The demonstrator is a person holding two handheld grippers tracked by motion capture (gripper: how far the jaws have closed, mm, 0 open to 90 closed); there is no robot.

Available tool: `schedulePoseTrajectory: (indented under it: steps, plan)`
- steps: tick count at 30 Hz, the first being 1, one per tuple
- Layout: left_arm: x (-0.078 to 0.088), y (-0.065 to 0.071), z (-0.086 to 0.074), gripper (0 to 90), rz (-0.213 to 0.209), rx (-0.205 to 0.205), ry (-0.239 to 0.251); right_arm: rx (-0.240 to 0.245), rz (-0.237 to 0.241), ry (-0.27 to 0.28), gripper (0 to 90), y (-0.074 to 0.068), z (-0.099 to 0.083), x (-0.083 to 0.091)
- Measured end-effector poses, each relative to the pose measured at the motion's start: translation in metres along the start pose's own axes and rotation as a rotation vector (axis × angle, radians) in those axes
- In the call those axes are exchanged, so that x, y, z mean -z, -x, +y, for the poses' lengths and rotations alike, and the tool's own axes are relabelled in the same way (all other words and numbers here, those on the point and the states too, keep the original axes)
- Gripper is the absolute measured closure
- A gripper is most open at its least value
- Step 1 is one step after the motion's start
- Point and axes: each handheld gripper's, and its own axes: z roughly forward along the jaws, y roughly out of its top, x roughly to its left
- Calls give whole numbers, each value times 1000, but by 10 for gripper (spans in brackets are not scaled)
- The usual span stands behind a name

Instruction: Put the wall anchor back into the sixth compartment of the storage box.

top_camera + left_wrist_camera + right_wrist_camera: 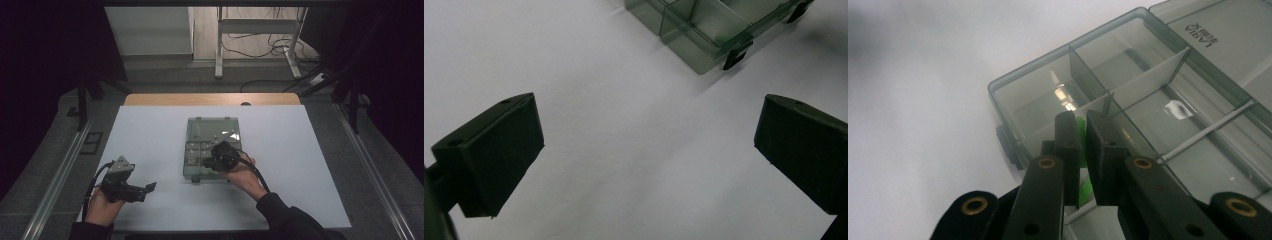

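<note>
A clear, green-tinted compartment box [196, 150] lies open in the middle of the white table, its lid [213, 129] folded back on the far side. My right gripper [207, 162] hangs over the box's near compartments. In the right gripper view its jaws [1081, 122] stand almost together, shut on a small bright green piece [1081, 146] just above a corner compartment of the box [1048, 62]. My left gripper [146, 191] rests at the table's near left, apart from the box. Its jaws [649, 135] are wide open with bare table between them, and the box's corner [694, 30] lies beyond.
The white table [150, 135] has room to the left and right of the box. Black latches [737, 54] stick out of the box's near side. Thin dividers [1143, 75] split the box into several compartments. Past the table's far edge stand desk legs and cables [260, 47].
</note>
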Motion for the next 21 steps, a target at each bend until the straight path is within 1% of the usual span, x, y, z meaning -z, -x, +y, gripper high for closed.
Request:
schedulePoseTrajectory:
  steps: [8, 11, 15, 21]
  plan:
    - [0, 0, 0, 0, 0, -1, 1, 10, -5, -24, 829, -2, -1, -6]
    - [0, 0, 0, 0, 1, -1, 1, 19, -11, -29, 786, -3, -1, -7]
    - [0, 0, 0, 0, 0, -2, 0, 24, -13, -28, 785, -4, -1, -6]
    - [0, 0, 0, 0, -1, -2, 2, 21, -18, -17, 757, -5, 0, 0]
